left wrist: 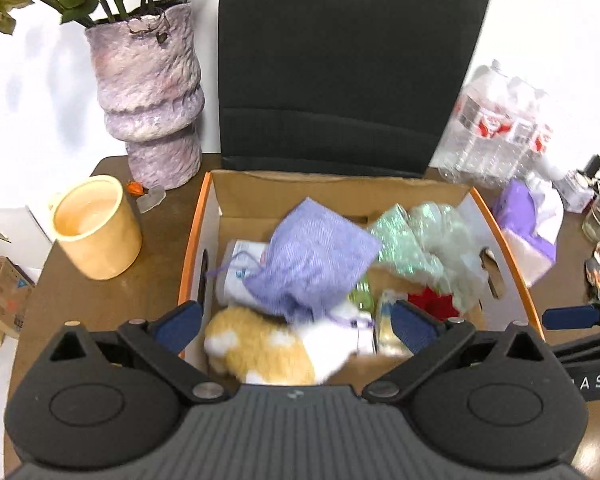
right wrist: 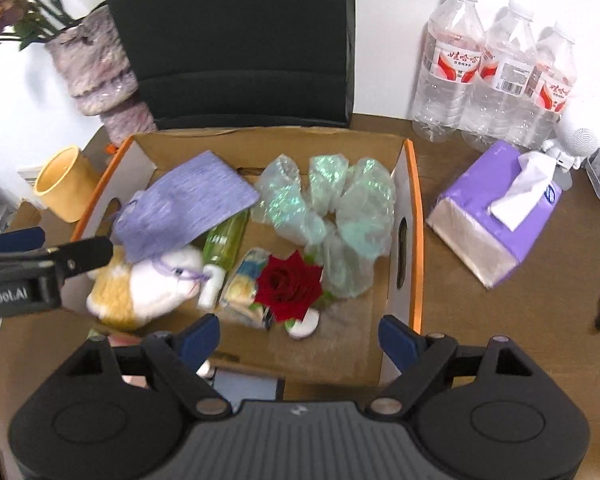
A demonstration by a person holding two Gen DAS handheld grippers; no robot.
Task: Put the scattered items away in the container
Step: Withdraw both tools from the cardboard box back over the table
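Observation:
An orange-rimmed cardboard box [left wrist: 522,276] [right wrist: 414,184] holds a purple drawstring pouch [left wrist: 312,256] [right wrist: 188,204], a yellow-and-white plush toy [left wrist: 260,344] [right wrist: 148,284], green iridescent wrap [left wrist: 424,244] [right wrist: 340,208], a green bottle [right wrist: 224,240], a red rose [right wrist: 290,286] and a small packet [right wrist: 242,284]. The pouch is blurred and lies on the plush. My left gripper [left wrist: 296,324] is open and empty over the box's near left side. My right gripper [right wrist: 300,338] is open and empty over the box's near edge.
A purple vase with flowers [left wrist: 152,92] [right wrist: 100,68] and a yellow mug [left wrist: 96,228] [right wrist: 62,184] stand left of the box. A black chair back [left wrist: 340,68] rises behind it. Water bottles [right wrist: 496,76], a purple tissue pack [right wrist: 496,208] and small items lie to the right.

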